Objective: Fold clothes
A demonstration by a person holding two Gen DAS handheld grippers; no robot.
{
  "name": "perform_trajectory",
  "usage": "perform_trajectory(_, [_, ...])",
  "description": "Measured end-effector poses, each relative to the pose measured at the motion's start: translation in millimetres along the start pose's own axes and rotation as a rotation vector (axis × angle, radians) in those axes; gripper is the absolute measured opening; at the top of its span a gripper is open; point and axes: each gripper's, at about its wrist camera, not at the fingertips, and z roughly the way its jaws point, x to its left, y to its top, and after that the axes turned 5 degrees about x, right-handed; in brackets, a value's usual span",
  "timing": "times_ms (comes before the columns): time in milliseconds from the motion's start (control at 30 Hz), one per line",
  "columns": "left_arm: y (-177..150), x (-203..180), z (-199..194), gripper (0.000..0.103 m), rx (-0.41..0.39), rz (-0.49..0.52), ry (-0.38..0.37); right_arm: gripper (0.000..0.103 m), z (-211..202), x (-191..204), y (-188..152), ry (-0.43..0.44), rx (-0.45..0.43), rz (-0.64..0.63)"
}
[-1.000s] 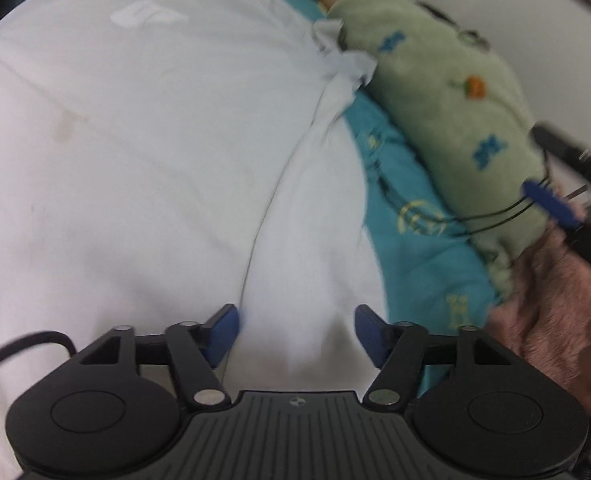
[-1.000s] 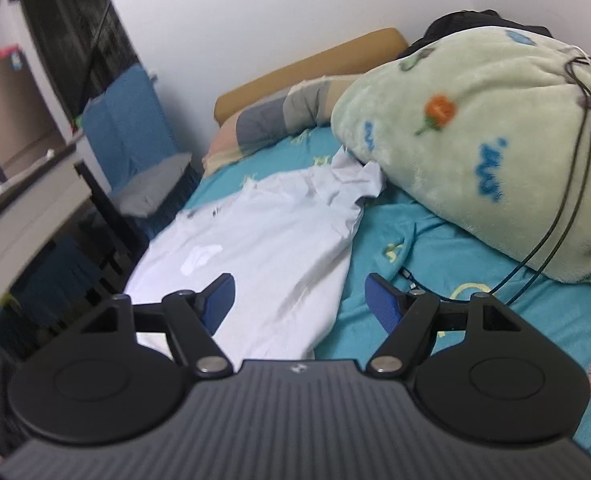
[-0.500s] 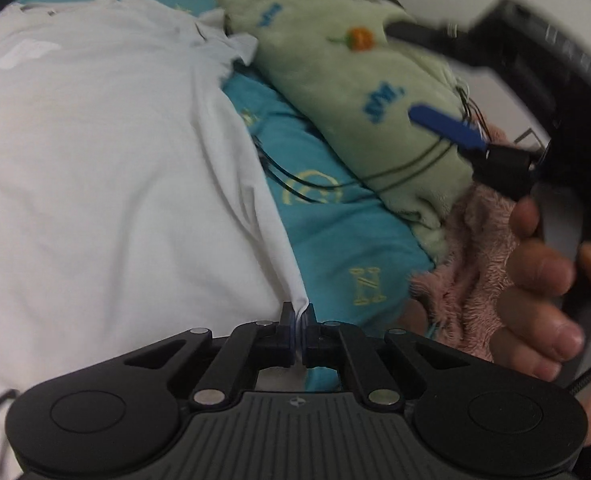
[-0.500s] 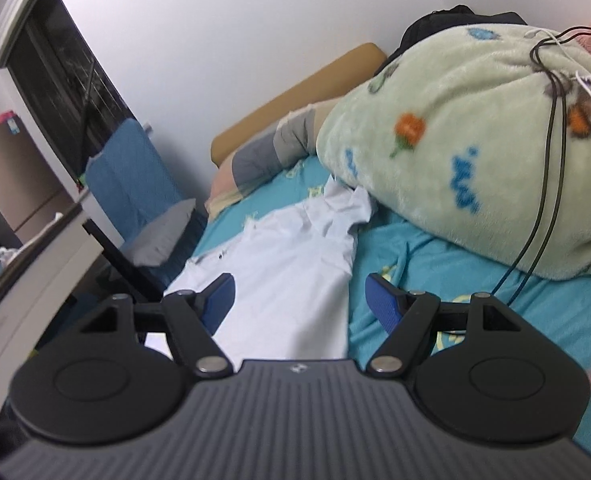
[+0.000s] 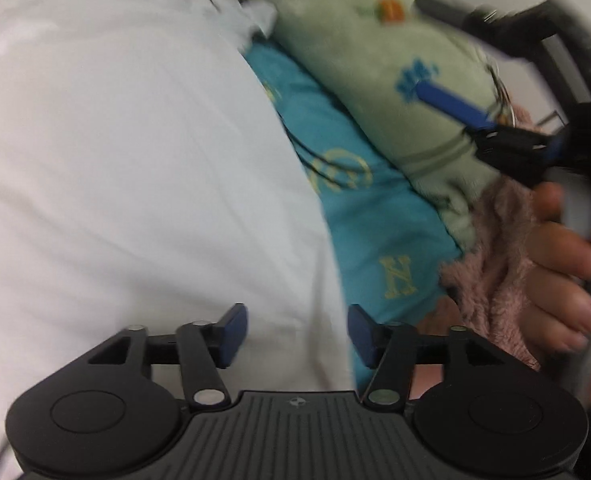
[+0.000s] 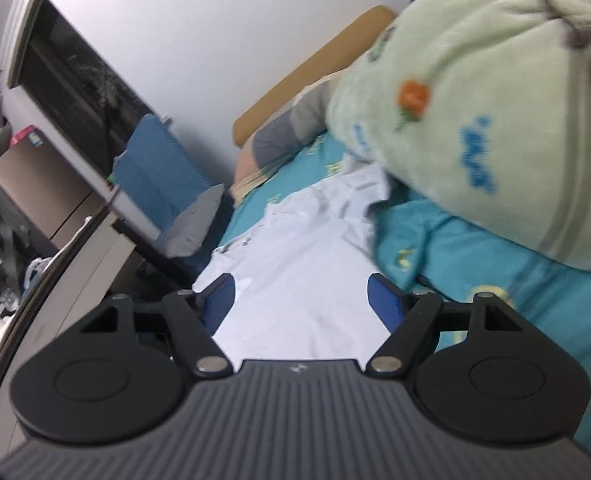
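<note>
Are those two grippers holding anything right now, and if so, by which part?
Nothing is held. The left gripper is opening over the white shirt's edge, its pads off the cloth. The right gripper is open, empty, above the shirt.

Landmark: green fleece blanket (image 6: 495, 128), heaped on the bed, printed with orange and blue motifs. Below and in front of it: teal bedsheet (image 6: 475, 264) with yellow print. Draped over its top: thin black cable (image 6: 567, 12). At its near end, left wrist view: pink fluffy fabric (image 5: 491, 240). Behind it, against the white wall (image 6: 215, 40): tan headboard cushion (image 6: 315, 76); beside that, grey-and-peach pillow (image 6: 279, 144). Further left of the blanket, off the bed: blue chair (image 6: 155, 172) with grey seat pad. Beyond the chair: dark window (image 6: 67, 80), brown cardboard box (image 6: 35, 184).
</note>
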Motion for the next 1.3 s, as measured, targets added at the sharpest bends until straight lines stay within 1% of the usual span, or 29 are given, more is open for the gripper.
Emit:
perform_trajectory(33, [3, 10, -8, 0.070, -0.038, -0.019, 0.019, 0.076, 11, 0, 4, 0.011, 0.002, 0.007])
perform_trajectory(100, [8, 29, -25, 0.073, -0.115, -0.060, 0.060, 0.076, 37, -3, 13, 0.025, -0.007, 0.018])
perform_trajectory(133, [10, 39, -33, 0.073, -0.153, -0.081, 0.080, 0.076, 52, -5, 18, 0.019, -0.010, 0.015])
perform_trajectory(167, [12, 50, -38, 0.073, -0.189, -0.116, 0.096, 0.076, 69, -7, 23, 0.002, -0.010, 0.004])
perform_trajectory(233, [14, 76, -46, 0.073, -0.257, -0.209, 0.099, 0.076, 104, -12, 34, -0.039, -0.008, -0.013])
perform_trajectory(400, [25, 117, -52, 0.073, -0.336, -0.300, 0.119, 0.076, 194, -44, 62, -0.157, -0.006, 0.013])
perform_trajectory(433, [26, 123, -53, 0.073, -0.357, -0.286, 0.129, 0.076, 213, -52, 66, -0.175, -0.001, 0.021])
perform_trajectory(500, [32, 129, -49, 0.073, -0.409, -0.240, 0.206, 0.076, 249, -64, 75, -0.186, 0.026, -0.007])
perform_trajectory(533, [34, 134, -47, 0.072, -0.417, -0.229, 0.263, 0.076, 264, -68, 77, -0.181, 0.029, -0.028])
perform_trajectory(600, [38, 142, -43, 0.071, -0.397, -0.257, 0.292, 0.075, 281, -72, 83, -0.138, -0.001, -0.053])
perform_trajectory(667, [47, 150, -40, 0.071, -0.385, -0.326, 0.226, 0.075, 295, -75, 91, -0.088, -0.036, -0.072])
perform_trajectory(700, [49, 151, -42, 0.070, -0.388, -0.353, 0.228, 0.075, 303, -76, 95, -0.062, -0.053, -0.082])
perform_trajectory(733, [51, 152, -46, 0.070, -0.405, -0.358, 0.258, 0.075, 309, -77, 100, -0.036, -0.066, -0.086])
perform_trajectory(800, [54, 152, -54, 0.070, -0.442, -0.365, 0.321, 0.075, 325, -73, 109, -0.007, -0.043, -0.105])
perform_trajectory(833, [54, 155, -57, 0.070, -0.453, -0.378, 0.339, 0.066, 331, -67, 112, -0.021, -0.031, -0.131])
perform_trajectory(867, [55, 157, -61, 0.070, -0.464, -0.392, 0.357, 0.060, 336, -58, 114, -0.059, -0.025, -0.168])
perform_trajectory(900, [55, 161, -64, 0.070, -0.467, -0.414, 0.357, 0.039, 341, -49, 116, -0.097, -0.018, -0.206])
perform_trajectory(933, [55, 164, -67, 0.070, -0.470, -0.436, 0.357, 0.008, 342, -41, 117, -0.134, -0.022, -0.236])
perform_trajectory(1033, [53, 170, -77, 0.069, -0.473, -0.475, 0.358, 0.007, 331, -18, 122, -0.230, -0.072, -0.299])
perform_trajectory(1133, [47, 170, -95, 0.069, -0.517, -0.501, 0.359, 0.006, 305, 16, 134, -0.263, -0.143, -0.340])
perform_trajectory(1233, [43, 168, -121, 0.069, -0.576, -0.493, 0.350, 0.006, 287, 62, 142, -0.292, -0.172, -0.416])
perform_trajectory(1300, [39, 167, -140, 0.070, -0.617, -0.481, 0.342, 0.006, 280, 100, 136, -0.307, -0.189, -0.487])
